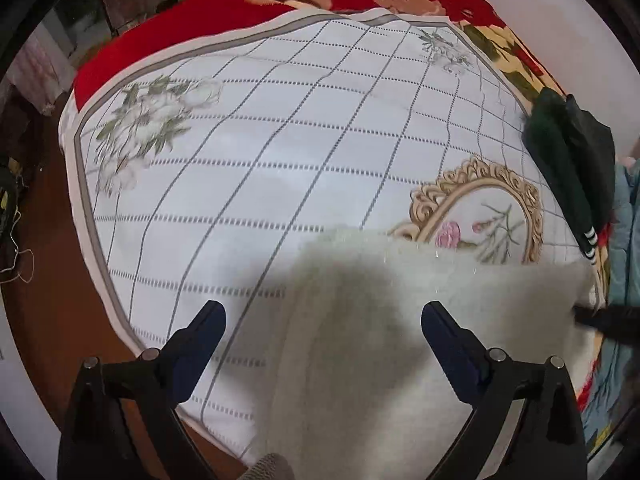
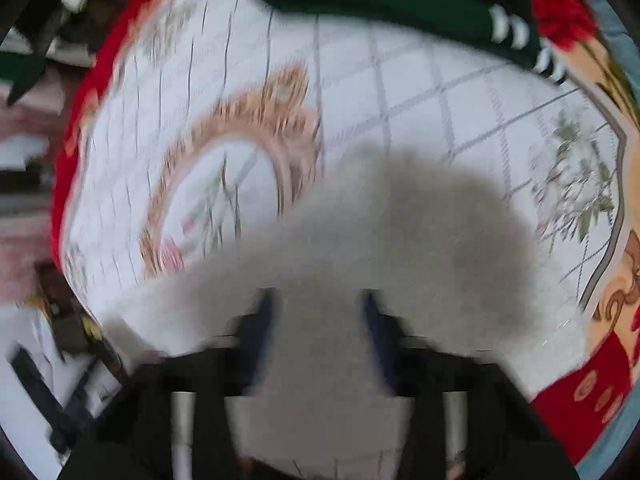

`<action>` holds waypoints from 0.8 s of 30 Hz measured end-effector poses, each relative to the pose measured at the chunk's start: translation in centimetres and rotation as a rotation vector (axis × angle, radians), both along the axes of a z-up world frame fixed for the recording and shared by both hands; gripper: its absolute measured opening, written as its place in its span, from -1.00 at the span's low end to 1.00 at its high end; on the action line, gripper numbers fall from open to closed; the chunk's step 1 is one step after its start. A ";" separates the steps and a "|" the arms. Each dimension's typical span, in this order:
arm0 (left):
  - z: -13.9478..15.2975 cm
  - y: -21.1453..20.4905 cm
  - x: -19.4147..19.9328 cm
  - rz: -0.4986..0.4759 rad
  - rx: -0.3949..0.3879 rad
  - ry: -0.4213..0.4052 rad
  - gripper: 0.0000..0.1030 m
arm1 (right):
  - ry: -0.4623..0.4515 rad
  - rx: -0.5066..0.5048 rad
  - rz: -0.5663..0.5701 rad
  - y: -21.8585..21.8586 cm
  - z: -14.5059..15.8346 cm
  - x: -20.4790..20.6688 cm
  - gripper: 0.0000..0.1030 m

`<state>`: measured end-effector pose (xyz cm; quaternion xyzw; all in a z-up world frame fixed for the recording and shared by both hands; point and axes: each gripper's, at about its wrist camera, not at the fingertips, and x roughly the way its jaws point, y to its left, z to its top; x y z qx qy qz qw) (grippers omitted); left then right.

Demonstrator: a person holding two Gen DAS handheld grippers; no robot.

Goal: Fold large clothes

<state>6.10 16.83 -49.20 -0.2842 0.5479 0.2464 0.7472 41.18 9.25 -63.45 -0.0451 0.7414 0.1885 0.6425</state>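
A fluffy white garment (image 1: 400, 320) is spread on the bed (image 1: 260, 168), over a white gridded bedcover, and is seen in both wrist views. The step in hand is judged to be the taking of a hold on the garment so that a fold can be made.

To do this well, an edge or corner should be chosen rather than the middle of the cloth, and both layers of pile should be taken between the fingers before anything is lifted. The two tools are best closed at matching points along one edge, so that the cloth can be carried over evenly and laid flat without bunching. Thick pile is likely to slip, so a deep bite is advised.

The left tool (image 1: 322, 314) is released, its fingers spread wide with nothing between them. The garment lies just ahead of and beneath it: the right-hand finger is seen over the cloth, while the left-hand finger is over bare bedcover, so the garment's edge runs between the two.

The right tool (image 2: 318, 304) is also released, its fingers parted, though the view is blurred. The garment fills the space directly ahead of and under it, and whether the fingertips touch the pile cannot be told.

A dark green garment with white stripes (image 1: 572, 168) lies well apart, far ahead to the right of the left tool.
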 end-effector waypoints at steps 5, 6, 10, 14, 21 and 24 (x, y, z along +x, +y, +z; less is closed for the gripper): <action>-3.1 0.2 3.1 0.017 -0.023 0.036 0.94 | 0.071 -0.150 0.022 2.2 -7.3 -0.8 -0.61; -3.5 0.4 3.5 0.014 -0.006 0.041 0.94 | 0.084 -0.167 0.010 2.6 -7.6 -0.3 -0.61; -6.4 1.3 6.0 -0.007 0.091 0.112 0.95 | 0.115 -0.178 0.003 2.8 -7.2 0.0 -0.61; -6.9 3.3 7.1 0.022 0.018 0.104 0.94 | 0.114 -0.116 -0.061 1.3 -4.6 0.2 -0.60; -0.1 1.3 3.7 -0.044 0.020 0.033 0.94 | 0.075 -0.017 -0.088 1.0 0.8 -1.3 -0.60; -2.9 -0.1 2.9 -0.088 -0.030 0.147 0.94 | 0.114 -0.074 -0.053 2.0 -0.5 -2.9 -0.60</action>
